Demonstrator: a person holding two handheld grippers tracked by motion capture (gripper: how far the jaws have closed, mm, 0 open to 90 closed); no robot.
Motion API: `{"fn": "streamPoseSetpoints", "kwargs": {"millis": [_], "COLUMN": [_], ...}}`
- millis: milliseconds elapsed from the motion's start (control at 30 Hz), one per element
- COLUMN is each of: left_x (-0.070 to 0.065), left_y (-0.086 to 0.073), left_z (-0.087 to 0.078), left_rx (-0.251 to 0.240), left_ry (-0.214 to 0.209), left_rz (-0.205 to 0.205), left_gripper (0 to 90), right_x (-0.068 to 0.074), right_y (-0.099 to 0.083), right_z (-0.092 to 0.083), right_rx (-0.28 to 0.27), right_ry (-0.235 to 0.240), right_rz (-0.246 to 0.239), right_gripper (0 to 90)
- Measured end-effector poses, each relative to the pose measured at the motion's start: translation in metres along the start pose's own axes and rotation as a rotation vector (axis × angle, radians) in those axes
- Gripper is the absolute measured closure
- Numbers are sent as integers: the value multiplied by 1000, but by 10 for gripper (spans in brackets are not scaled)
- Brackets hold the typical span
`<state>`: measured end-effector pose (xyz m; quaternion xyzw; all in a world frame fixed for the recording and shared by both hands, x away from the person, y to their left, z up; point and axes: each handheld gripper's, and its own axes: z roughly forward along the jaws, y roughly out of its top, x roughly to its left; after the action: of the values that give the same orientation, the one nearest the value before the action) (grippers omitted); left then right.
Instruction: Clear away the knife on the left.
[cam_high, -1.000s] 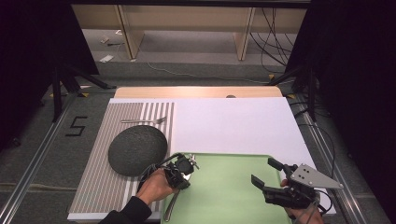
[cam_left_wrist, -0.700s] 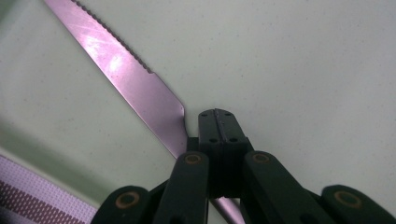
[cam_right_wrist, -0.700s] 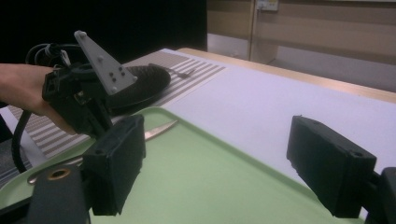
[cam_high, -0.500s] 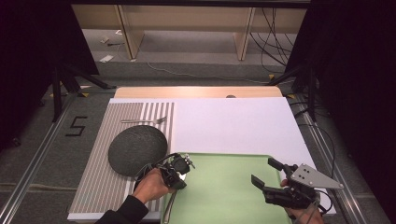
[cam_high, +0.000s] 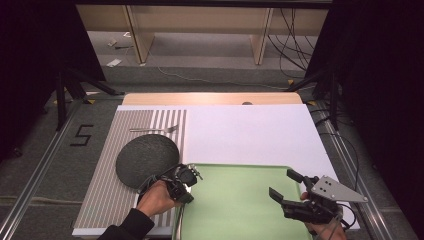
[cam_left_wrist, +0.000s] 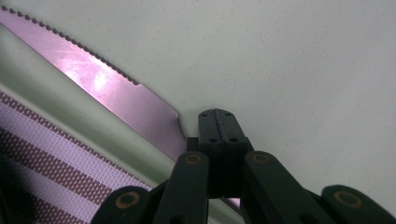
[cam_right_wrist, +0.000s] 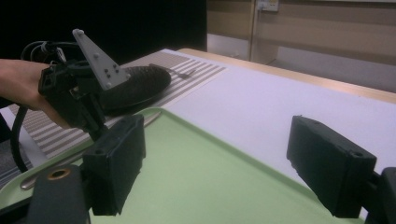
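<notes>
A dim room surrounds our counter, which is covered in white, with a striped mat at the left and a green tray near us. On the mat sit a dark round plate and, beyond it, a fork. Our left gripper has its fingers fully closed, tips down at the tray's left edge, right beside a serrated knife that lies along the inside of that rim. Whether the fingers pinch the handle we cannot tell; it runs under them. Our right gripper hovers over the tray's right side with its fingers wide and nothing between them. We judge the table setting barely begun: plate and fork look placed, while the knife has yet to leave the tray for the mat.
</notes>
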<state>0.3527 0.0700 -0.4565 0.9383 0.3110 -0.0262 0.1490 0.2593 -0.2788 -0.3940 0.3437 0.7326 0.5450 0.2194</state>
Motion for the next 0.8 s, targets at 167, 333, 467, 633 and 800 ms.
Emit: {"fn": "streamPoseSetpoints", "kwargs": {"millis": [167,333,467,633,800], "left_x": [1,1,2,0,-5], "left_y": [0,-1,-2,-4,-4], "left_z": [0,-2,-4,-7,-11], "left_rx": [4,-6,-19,-37,-67], "left_ry": [-1,-10,-41,-73,-100], "left_rz": [0,-6,-10,-1,22], "left_gripper": [896,862,754,589,434], "right_x": [0,0,0,0,0], "right_y": [0,0,0,0,0], "right_z": [0,0,0,0,0], "right_rx": [0,1,1,1,1], "right_ry": [0,1,2,2,2], "right_rz": [-1,-1,-1,-1,-2], "right_gripper": [204,204,204,204,204]}}
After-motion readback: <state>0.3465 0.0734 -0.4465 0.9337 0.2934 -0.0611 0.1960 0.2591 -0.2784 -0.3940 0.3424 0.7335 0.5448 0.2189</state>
